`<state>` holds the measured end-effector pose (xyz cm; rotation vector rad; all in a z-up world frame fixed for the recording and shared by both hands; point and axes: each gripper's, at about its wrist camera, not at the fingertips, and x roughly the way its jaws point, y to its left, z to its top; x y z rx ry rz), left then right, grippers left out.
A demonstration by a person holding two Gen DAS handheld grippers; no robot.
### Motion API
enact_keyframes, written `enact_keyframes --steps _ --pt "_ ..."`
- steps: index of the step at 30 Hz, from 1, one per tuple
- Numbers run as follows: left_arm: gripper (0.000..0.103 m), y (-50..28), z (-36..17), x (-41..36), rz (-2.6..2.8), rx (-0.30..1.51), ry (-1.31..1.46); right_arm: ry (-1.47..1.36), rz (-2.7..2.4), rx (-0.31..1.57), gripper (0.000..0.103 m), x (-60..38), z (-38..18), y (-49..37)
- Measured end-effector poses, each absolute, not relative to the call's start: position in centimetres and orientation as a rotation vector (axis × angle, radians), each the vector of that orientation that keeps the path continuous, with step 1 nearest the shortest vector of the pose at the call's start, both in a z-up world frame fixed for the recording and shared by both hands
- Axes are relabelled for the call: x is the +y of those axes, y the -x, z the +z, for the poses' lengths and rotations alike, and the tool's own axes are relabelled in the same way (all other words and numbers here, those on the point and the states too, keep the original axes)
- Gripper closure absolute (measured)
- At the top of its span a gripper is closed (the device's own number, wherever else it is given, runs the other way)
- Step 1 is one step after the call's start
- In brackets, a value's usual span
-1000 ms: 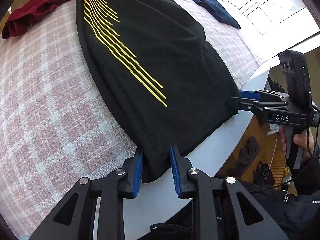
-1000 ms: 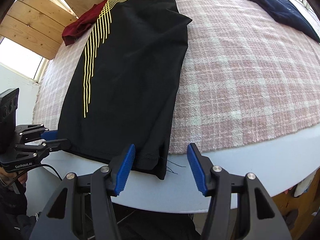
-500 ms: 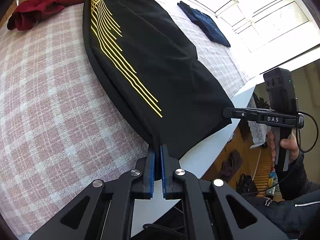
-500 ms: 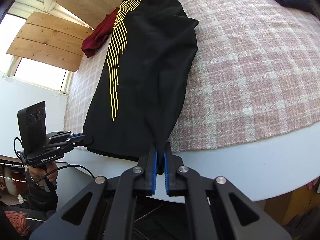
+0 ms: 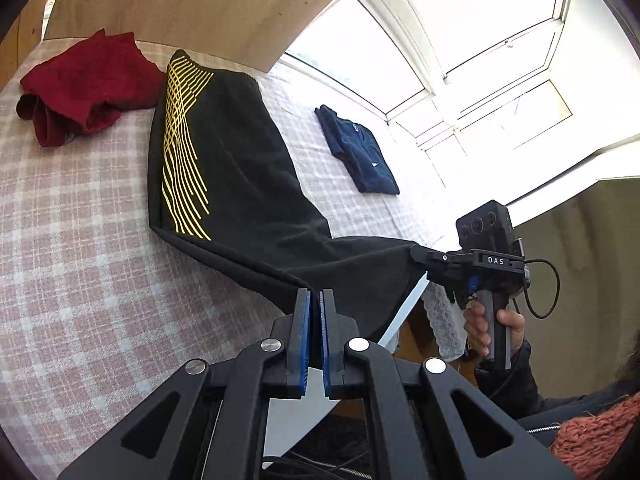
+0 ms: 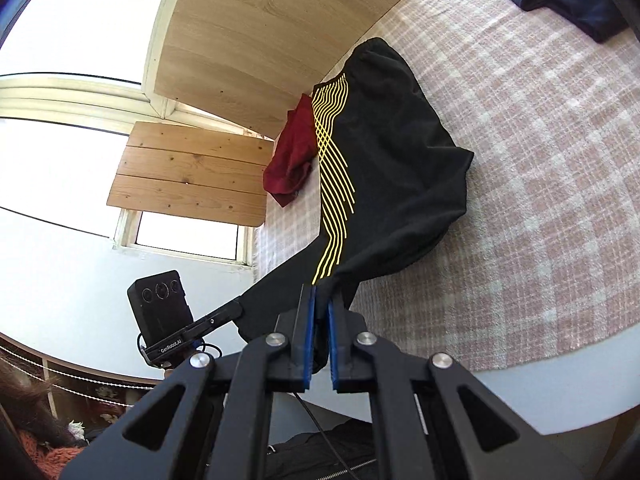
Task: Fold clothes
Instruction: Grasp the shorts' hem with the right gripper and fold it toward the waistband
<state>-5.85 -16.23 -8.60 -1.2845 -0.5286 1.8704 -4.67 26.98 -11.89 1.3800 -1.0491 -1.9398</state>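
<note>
Black shorts with yellow stripes (image 5: 236, 184) lie lengthwise on the pink checked tablecloth (image 5: 72, 280); they also show in the right wrist view (image 6: 384, 168). My left gripper (image 5: 316, 300) is shut on one near hem corner. My right gripper (image 6: 320, 300) is shut on the other near corner; it also shows from the left wrist view (image 5: 416, 254). Both hold the near hem lifted above the table, while the waistband end rests on the cloth.
A crumpled red garment (image 5: 84, 84) lies at the far left by the waistband. A folded navy garment (image 5: 356, 152) lies at the far right. A wooden panel (image 6: 256, 32) stands behind the table. The white table edge (image 6: 560, 380) is near me.
Both grippers closed on the near hem corners, then lifted the hem off the table and carried it toward the waistband.
</note>
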Motion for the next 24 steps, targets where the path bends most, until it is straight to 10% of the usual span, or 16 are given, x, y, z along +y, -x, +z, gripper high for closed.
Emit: enact_keyframes --steps 14,24 --pt "0.102 30.6 -8.3 -11.6 2.183 -0.469 1.236 -1.414 -1.964 -0.954 0.097 28.4 -11.8 30.0" --pt "0.096 33.1 -12.9 -5.6 2.078 0.13 1.307 -1.661 -1.933 -0.86 0.097 26.9 -20.3 38.8"
